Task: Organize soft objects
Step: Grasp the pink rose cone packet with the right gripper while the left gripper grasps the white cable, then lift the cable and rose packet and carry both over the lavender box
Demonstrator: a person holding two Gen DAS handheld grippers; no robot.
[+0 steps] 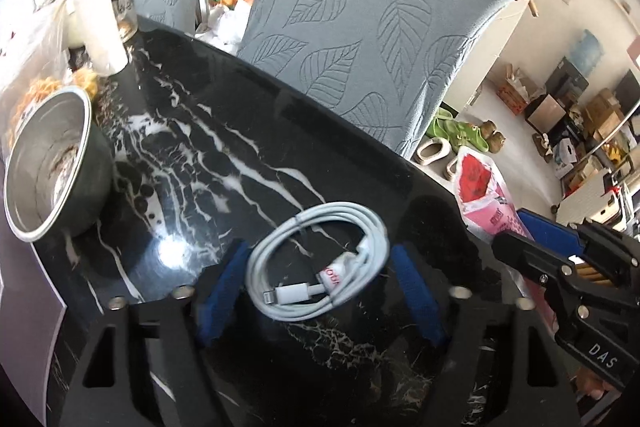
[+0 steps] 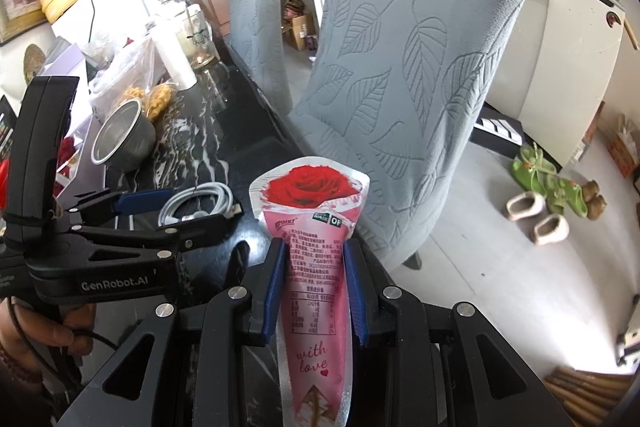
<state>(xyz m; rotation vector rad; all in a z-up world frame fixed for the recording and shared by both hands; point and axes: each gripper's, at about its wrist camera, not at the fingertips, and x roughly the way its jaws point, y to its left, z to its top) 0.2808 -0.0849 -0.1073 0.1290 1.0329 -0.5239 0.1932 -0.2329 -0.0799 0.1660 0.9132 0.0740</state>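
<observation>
The coiled white charging cable, light, limp and apt to uncoil, lies near the marble table's chair-side edge between the left gripper's open, untouching pads, best pinched across its bundled loops, while the right gripper clamps a crinkly pink rose-print pouch.

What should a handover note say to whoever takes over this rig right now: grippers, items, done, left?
Right gripper: jaws shut on the pink rose-print packet, held out past the edge of the black marble table.
Left gripper: jaws open, straddling the coiled white cable, which lies flat on the table; the pads are not pressing it.
Nearby: a metal bowl sits further along the table, and a chair with a leaf-pattern cover stands behind it.
Done: packet picked up.
Left: close on the cable and lift it, then put both items away; where they go is not visible.
</observation>
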